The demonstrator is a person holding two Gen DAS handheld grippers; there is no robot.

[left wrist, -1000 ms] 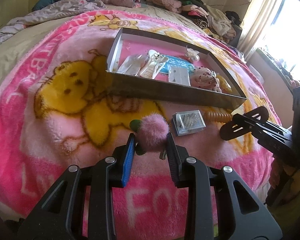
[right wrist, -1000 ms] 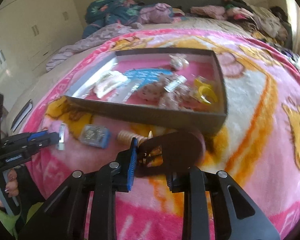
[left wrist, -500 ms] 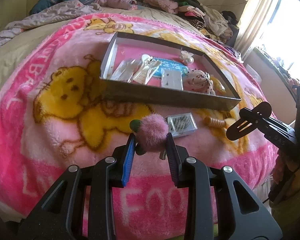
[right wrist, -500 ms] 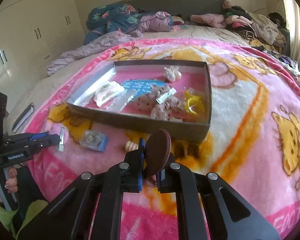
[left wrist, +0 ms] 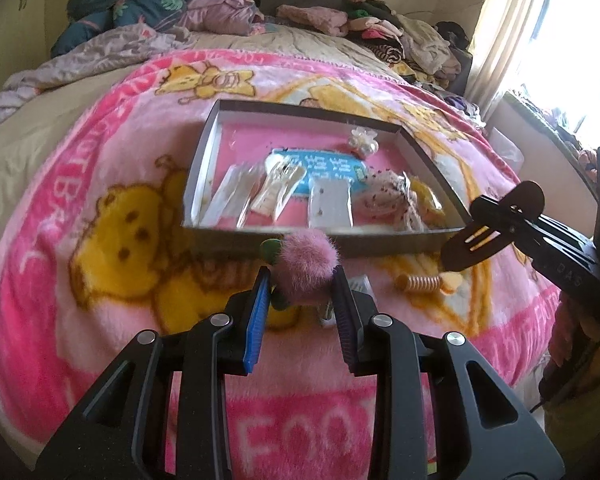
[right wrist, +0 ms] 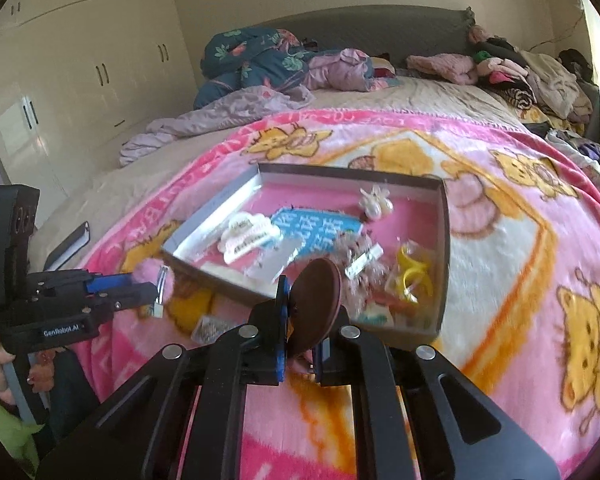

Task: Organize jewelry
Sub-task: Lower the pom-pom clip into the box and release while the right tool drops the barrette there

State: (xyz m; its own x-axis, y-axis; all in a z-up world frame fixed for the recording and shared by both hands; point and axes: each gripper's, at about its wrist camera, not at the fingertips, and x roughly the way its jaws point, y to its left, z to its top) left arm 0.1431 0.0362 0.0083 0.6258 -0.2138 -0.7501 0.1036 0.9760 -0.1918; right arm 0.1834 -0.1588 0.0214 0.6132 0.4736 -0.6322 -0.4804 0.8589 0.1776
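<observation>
My left gripper (left wrist: pixel 300 276) is shut on a fluffy pink pompom hair clip (left wrist: pixel 306 264) and holds it above the blanket, just short of the box's near wall. My right gripper (right wrist: pixel 306 320) is shut on a flat brown snap clip (right wrist: pixel 316 304), which stands on edge between the pads. From the left wrist view, that brown clip (left wrist: pixel 488 236) hangs at the box's near right corner. The right wrist view has the left gripper (right wrist: pixel 148 288) and its pompom (right wrist: pixel 150 276) at far left. The shallow grey box (left wrist: pixel 204 160) lies on the pink blanket with several packets and hair pieces inside.
An orange spiral hair tie (left wrist: pixel 418 283) and a small clear case (right wrist: pixel 210 328) lie on the pink bear blanket (left wrist: pixel 100 220) before the box. Piled clothes and bedding (right wrist: pixel 260 64) fill the bed's far end. A dark flat object (right wrist: pixel 68 246) rests at the left bed edge.
The right gripper closed on the brown clip and lifted it off the blanket. Both grippers rose, the left still holding the pompom clip.
</observation>
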